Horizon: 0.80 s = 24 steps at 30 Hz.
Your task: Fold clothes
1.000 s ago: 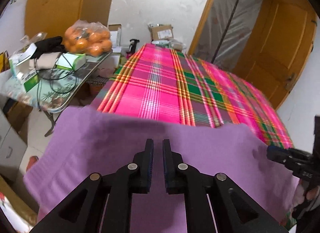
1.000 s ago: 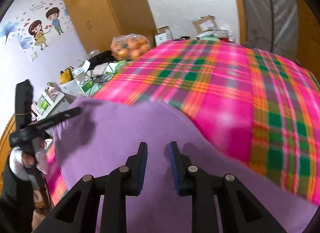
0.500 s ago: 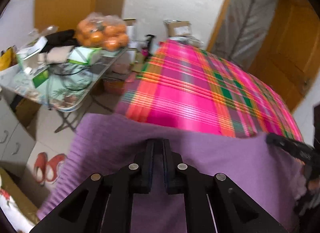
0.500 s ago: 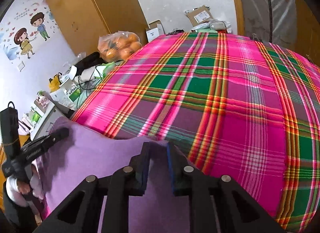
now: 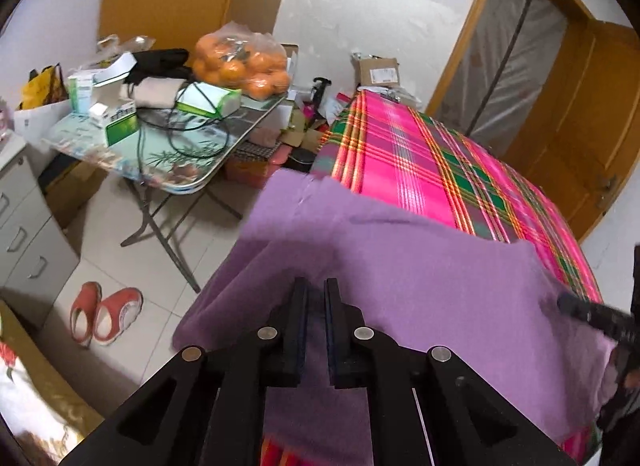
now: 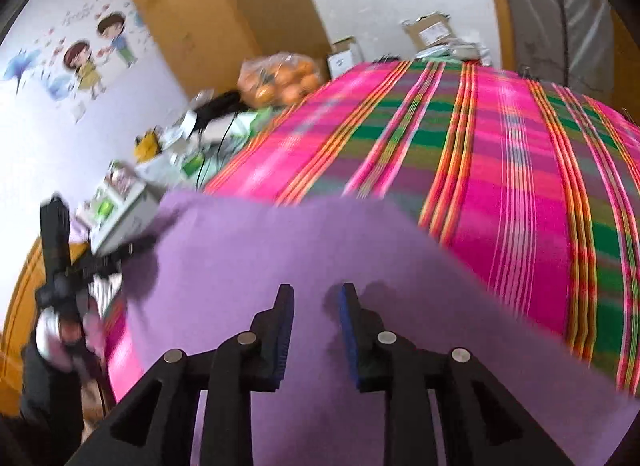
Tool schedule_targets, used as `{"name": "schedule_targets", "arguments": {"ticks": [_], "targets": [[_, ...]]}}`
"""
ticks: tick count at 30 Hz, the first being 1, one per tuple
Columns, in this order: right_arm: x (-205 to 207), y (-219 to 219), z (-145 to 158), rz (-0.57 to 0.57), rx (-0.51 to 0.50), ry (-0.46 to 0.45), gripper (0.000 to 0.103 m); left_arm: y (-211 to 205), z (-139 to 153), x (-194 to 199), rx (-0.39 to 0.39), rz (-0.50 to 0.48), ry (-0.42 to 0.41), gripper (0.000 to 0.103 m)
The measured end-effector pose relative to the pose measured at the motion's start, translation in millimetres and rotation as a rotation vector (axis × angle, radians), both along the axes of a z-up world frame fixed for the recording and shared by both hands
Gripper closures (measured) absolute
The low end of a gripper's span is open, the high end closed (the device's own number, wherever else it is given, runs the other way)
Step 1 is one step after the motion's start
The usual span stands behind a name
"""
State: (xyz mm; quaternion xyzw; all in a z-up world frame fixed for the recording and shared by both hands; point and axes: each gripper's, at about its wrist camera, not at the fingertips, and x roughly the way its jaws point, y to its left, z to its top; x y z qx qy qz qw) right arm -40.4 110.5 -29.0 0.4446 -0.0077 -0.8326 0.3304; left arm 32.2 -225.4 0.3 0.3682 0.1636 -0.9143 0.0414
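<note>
A purple cloth (image 5: 420, 274) lies over the near corner of a bed with a pink and green plaid sheet (image 5: 420, 153), and its left side hangs past the bed's edge. My left gripper (image 5: 315, 286) is shut on the cloth, which shows in the thin slit between its pads. In the right wrist view the left gripper (image 6: 136, 246) meets the left edge of the purple cloth (image 6: 300, 250). My right gripper (image 6: 316, 298) sits over the cloth with its jaws opening; the fabric lies flat beneath the gap and the pads do not press it. The right gripper (image 5: 568, 302) shows at the cloth's right edge.
Left of the bed stands a folding table (image 5: 192, 181) with a bag of oranges (image 5: 244, 65), boxes and cables. Red slippers (image 5: 106, 316) lie on the tiled floor beside grey drawers (image 5: 24, 234). A wooden door (image 5: 580, 125) is behind the bed. A hand (image 6: 60, 330) holds the left gripper.
The left gripper has swung left with the cloth, so floor and slippers come into view. The right gripper's jaws, closed at the cloth's edge half a second ago, have parted again.
</note>
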Motion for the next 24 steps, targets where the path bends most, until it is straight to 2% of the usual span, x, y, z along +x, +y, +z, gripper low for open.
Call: {"name": "schedule_targets", "arguments": {"ticks": [4, 9, 13, 15, 18, 19, 20, 24], "targets": [[41.9, 7.4, -12.0, 0.058, 0.062, 0.013, 0.079, 8.4, -3.5, 20.6, -0.023, 0.018, -0.002, 0.095], [89.4, 21.0, -12.9, 0.109, 0.131, 0.087, 0.077, 22.0, -5.5, 37.8, -0.08, 0.029, 0.005, 0.095], [104.9, 46.8, -10.5, 0.134, 0.103, 0.068, 0.077, 23.1, -1.8, 47.1, -0.08, 0.054, 0.0, 0.095], [100.7, 66.8, -7.0, 0.053, 0.076, 0.059, 0.077, 27.6, 1.9, 50.2, -0.073, 0.048, 0.012, 0.095], [86.2, 109.1, -11.7, -0.12, 0.007, -0.002, 0.077, 43.7, 6.0, 52.9, -0.066, -0.001, 0.031, 0.095], [84.8, 121.5, -14.4, -0.149, -0.013, -0.023, 0.087, 48.8, 3.8, 52.7, -0.068, -0.017, 0.025, 0.095], [85.0, 133.2, -16.4, -0.169, -0.028, -0.039, 0.092, 53.4, 1.0, 52.5, -0.071, -0.029, 0.017, 0.095], [109.1, 165.8, -16.0, -0.105, -0.037, -0.042, 0.092, 61.7, -6.7, 54.6, -0.078, -0.046, 0.02, 0.095]]}}
